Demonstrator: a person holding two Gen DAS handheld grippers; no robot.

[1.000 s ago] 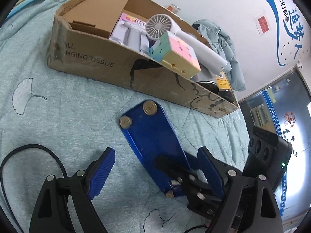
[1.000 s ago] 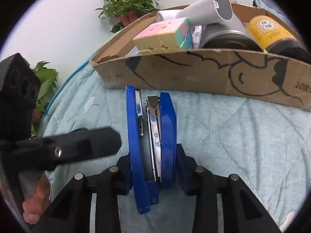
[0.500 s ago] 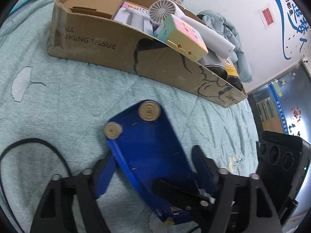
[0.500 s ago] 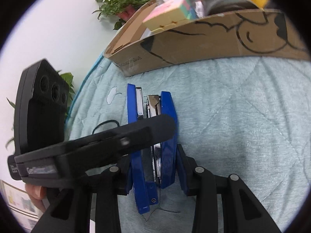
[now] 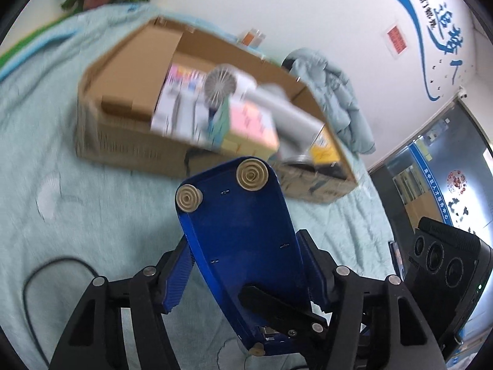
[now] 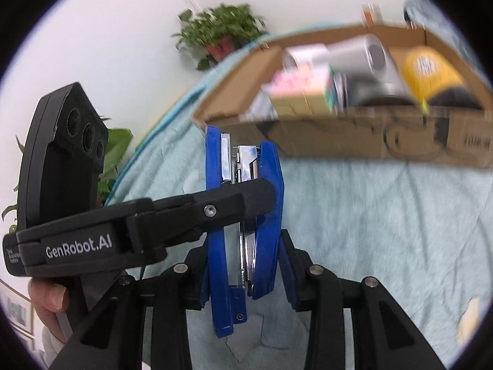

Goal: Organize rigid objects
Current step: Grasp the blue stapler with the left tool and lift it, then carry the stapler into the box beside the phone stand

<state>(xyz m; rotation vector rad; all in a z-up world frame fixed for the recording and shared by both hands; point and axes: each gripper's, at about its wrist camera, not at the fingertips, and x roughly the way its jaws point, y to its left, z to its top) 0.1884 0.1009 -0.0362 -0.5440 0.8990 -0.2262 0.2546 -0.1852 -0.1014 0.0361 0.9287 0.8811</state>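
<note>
A blue stapler (image 6: 245, 215) is held up above a pale green quilted blanket (image 6: 385, 231), gripped by two hand-held grippers at once. Seen from the right wrist camera, the right gripper (image 6: 246, 265) points forward and level, its two blue-padded fingers (image 6: 288, 265) pressed against the stapler's flat sides near its hinge end, so the jaws are closed down to the stapler's thickness. The stapler stands on edge, its base and top arm slightly parted, with the metal staple channel showing between them. The left gripper (image 6: 255, 194) reaches in from the left, crossing in front of the stapler at a right angle to the right one; a bare thumb (image 6: 50, 297) shows on its handle at lower left. From the left wrist camera, the left gripper (image 5: 246, 265) looks at the stapler's (image 5: 243, 246) underside, with two round beige rubber feet (image 5: 251, 174) at the far end, and its blue fingers (image 5: 175, 277) sit against the stapler's long edges, jaws narrowed onto it. Beyond the stapler, resting on the blanket, is a long open cardboard box (image 5: 129, 148), blurred, holding a pastel puzzle cube (image 5: 246, 129), a small white fan (image 5: 222, 84) and a yellow-labelled container (image 6: 429, 69). A potted plant (image 6: 220, 35) stands by the white wall behind.
</note>
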